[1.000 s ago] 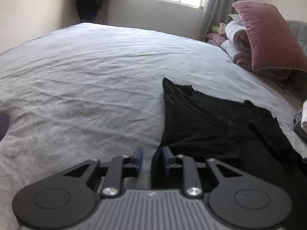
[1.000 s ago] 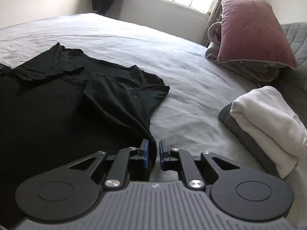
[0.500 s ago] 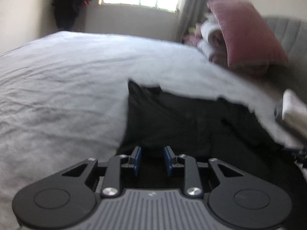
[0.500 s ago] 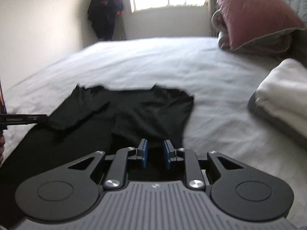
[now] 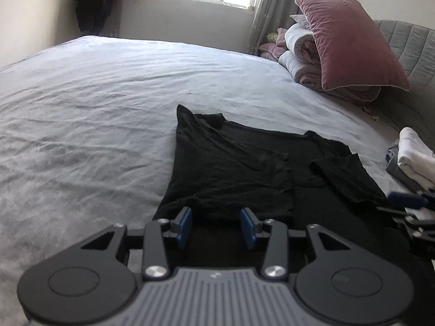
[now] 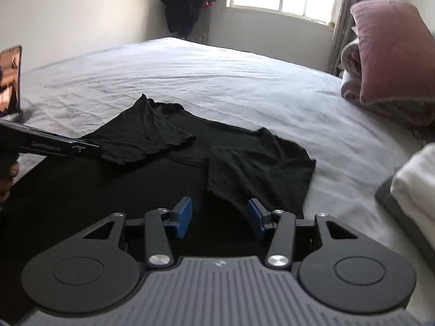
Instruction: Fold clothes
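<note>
A black T-shirt (image 5: pixel 231 168) lies flat on the grey bedsheet (image 5: pixel 95 108), both sleeves folded inward over its body. My left gripper (image 5: pixel 216 226) hovers over the shirt's near left part. Its jaws are opening and no cloth is pinched between the blue pads (image 5: pixel 185 226). My right gripper (image 6: pixel 220 217) is over the T-shirt (image 6: pixel 258 168) near its folded right sleeve, jaws also opening with nothing pressed between them. The right gripper (image 5: pixel 407 201) shows at the left wrist view's right edge. The left gripper (image 6: pixel 68 146) reaches in from the left of the right wrist view.
A folded stack of white and grey clothes (image 5: pixel 413 157) (image 6: pixel 413 187) sits on the bed right of the shirt. A pink pillow (image 5: pixel 350 43) leans on a rolled duvet (image 5: pixel 299 51) by the headboard. Dark garments (image 6: pixel 187 2) hang in the far corner beside the window.
Both grippers' jaws have widened from nearly shut at the shirt's side edges. Each gripper now sits further in over the shirt, the left shifted right, the right shifted left and up.
</note>
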The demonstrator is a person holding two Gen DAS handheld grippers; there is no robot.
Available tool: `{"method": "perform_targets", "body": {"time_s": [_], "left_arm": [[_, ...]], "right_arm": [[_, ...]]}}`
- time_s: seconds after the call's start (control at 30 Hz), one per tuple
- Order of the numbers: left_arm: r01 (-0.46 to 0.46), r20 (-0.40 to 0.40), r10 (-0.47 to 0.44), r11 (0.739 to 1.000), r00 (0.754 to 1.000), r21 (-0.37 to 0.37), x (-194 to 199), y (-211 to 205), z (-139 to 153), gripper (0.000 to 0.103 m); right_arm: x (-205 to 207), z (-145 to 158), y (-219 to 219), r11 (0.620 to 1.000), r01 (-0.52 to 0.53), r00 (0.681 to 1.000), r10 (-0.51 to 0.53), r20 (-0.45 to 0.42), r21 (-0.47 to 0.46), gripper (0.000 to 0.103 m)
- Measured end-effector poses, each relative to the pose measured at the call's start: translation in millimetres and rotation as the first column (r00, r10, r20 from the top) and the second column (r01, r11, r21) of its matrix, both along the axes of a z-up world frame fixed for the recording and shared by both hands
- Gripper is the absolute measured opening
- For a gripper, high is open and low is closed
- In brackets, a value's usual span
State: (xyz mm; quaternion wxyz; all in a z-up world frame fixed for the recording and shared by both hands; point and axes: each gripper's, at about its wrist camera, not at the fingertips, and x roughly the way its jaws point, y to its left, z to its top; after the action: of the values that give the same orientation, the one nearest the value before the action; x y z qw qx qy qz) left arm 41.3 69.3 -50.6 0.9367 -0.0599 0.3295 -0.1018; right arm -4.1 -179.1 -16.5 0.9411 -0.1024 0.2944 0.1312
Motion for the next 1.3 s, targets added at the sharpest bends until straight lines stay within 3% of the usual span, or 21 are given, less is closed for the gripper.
{"method": "perform_targets", "body": {"time_s": [0.1,0.13,0.17,0.23,0.37,0.5,0.53,0.57,0.73,0.87,1.3], "left_arm": [[0.014,-0.001,-0.014,1.000,1.000,-0.001,-2,-2,2,0.042],[0.016,-0.003,-0.016,1.000,1.000,-0.006,-3,-2,3,0.042],[0.017,-0.005,-0.017,1.000,1.000,-0.012,-2,-1,3,0.042],[0.015,-0.011,-0.015,0.999,1.000,-0.034,-1,1,5,0.042],[0.008,-0.033,-0.010,0.998,0.999,-0.070,2,5,6,0.042],[0.001,-0.046,-0.004,0.997,0.999,-0.071,4,5,4,0.042],[0.001,-0.046,-0.004,0.998,0.999,-0.068,4,4,4,0.043],[0.004,-0.045,-0.007,0.998,0.999,-0.062,4,3,4,0.043],[0.028,-0.045,-0.030,0.999,0.999,-0.029,-2,-3,5,0.045],[0.061,-0.044,-0.061,0.998,0.997,0.000,-13,-5,5,0.049],[0.186,0.017,-0.190,0.971,0.982,0.148,-93,-1,-2,0.054]], "right_arm": [[15,-6,11,0.998,0.007,1.000,-0.009,-0.027,-0.059,0.034],[19,-9,13,0.996,0.021,0.999,-0.025,-0.038,-0.089,0.020],[23,-12,16,0.992,0.035,0.998,-0.041,-0.048,-0.118,0.014],[24,-13,11,0.993,0.082,0.994,-0.087,-0.060,-0.083,0.014],[22,-17,4,0.996,0.092,0.987,-0.093,-0.130,-0.012,0.017],[13,-3,5,0.996,0.087,0.988,-0.084,-0.130,0.018,0.023],[10,0,5,0.996,0.085,0.990,-0.081,-0.119,0.031,0.029],[9,-1,6,0.996,0.081,0.989,-0.077,-0.129,0.023,0.035],[7,-7,16,0.998,0.067,0.984,-0.068,-0.165,-0.014,0.036],[-17,-1,8,0.994,0.095,0.980,-0.084,-0.179,0.055,0.053],[-134,-2,-32,0.956,0.287,0.937,-0.267,-0.224,0.063,0.054]]}}
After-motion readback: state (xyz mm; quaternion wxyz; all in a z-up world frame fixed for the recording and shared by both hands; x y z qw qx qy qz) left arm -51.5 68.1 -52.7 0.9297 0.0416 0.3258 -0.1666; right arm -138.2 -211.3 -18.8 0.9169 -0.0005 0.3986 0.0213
